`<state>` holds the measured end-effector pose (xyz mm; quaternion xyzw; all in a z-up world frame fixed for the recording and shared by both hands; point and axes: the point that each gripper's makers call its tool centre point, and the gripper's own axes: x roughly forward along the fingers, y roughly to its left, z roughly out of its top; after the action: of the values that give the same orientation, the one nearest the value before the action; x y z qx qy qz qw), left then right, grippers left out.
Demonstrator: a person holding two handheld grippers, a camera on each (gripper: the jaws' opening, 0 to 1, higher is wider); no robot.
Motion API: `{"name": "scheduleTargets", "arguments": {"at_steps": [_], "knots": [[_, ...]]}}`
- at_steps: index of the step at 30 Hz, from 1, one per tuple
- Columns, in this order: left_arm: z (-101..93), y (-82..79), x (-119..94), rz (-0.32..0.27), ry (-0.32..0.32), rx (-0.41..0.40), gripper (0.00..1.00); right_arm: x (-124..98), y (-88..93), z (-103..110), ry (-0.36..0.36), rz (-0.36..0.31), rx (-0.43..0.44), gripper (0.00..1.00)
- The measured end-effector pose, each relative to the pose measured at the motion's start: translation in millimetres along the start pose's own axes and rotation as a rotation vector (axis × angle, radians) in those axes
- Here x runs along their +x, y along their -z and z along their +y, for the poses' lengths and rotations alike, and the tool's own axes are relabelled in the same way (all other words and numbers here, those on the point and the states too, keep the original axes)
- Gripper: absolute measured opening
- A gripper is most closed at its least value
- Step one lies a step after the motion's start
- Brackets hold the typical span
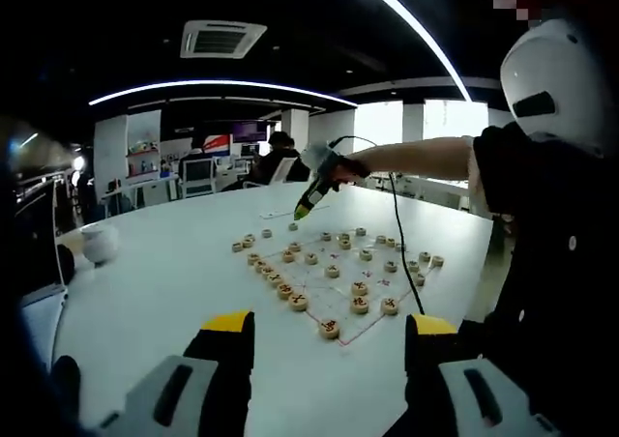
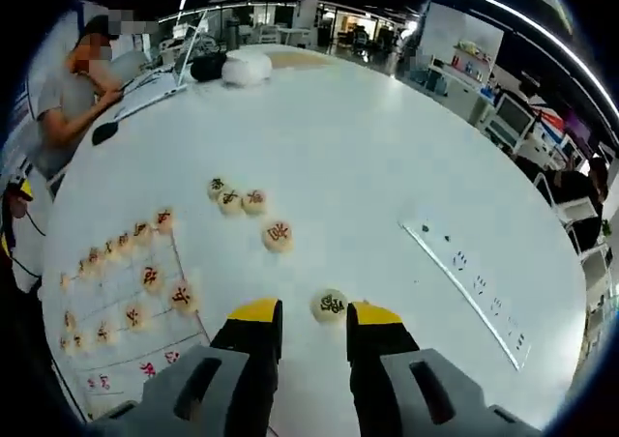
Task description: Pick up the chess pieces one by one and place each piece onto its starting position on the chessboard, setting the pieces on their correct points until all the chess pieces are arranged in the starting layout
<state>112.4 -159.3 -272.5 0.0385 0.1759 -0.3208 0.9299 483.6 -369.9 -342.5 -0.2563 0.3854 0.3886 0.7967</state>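
Closest to me in the right gripper view, my right gripper [image 2: 314,313] has its jaws parted narrowly around a round wooden chess piece [image 2: 330,305] lying flat on the white table [image 2: 368,157]; the piece sits at the tips, not yet clamped. To do this well, I judge I should centre the disc between both pads, close evenly, then lift straight up before carrying it left to the chessboard [image 2: 116,345]. Just beyond lie a single piece [image 2: 278,235] and a row of three [image 2: 236,199]. Their faces carry dark and red characters, too small for me to read.

In the left gripper view my left gripper [image 1: 331,326] hangs empty with jaws wide above the near board edge, and the right gripper [image 1: 304,210] reaches down at the far side.
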Motion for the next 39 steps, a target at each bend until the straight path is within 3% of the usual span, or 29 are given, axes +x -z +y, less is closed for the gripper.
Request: {"name": "scheduleTargets", "arguments": {"at_steps": [4,9,22,23,24,26,28,30,39], "knots": [[1.6,3.7,-3,0.001,-0.007,-0.009,0.64,13,-3.1,-3,0.006,0.033,0.006,0.28],[2.2,8.2,-4,0.007,-0.009,-0.015,0.64,18,5.3,-2,0.007,0.089,0.012,0.27],[1.2,9.2,-4,0.008,-0.006,-0.009,0.63,14,11.8,1,0.025,0.106,0.010,0.17],[1.2,9.4,-4,0.008,-0.006,-0.009,0.63,14,10.9,1,0.025,0.103,0.009,0.16],[1.1,9.5,-4,0.008,-0.006,-0.010,0.63,14,10.1,1,0.025,0.100,0.009,0.07],[0.6,10.1,-5,0.010,-0.007,-0.007,0.63,13,7.0,0,0.038,0.090,-0.004,0.03],[0.2,9.7,-6,0.008,-0.007,-0.008,0.63,13,3.1,0,0.035,0.073,-0.019,0.08],[0.0,9.4,-6,0.007,-0.008,-0.008,0.63,13,3.8,2,0.028,0.071,-0.035,0.25],[-1.2,9.6,-3,0.012,0.000,-0.005,0.63,9,16.8,2,-0.026,0.108,-0.020,0.31]]}}
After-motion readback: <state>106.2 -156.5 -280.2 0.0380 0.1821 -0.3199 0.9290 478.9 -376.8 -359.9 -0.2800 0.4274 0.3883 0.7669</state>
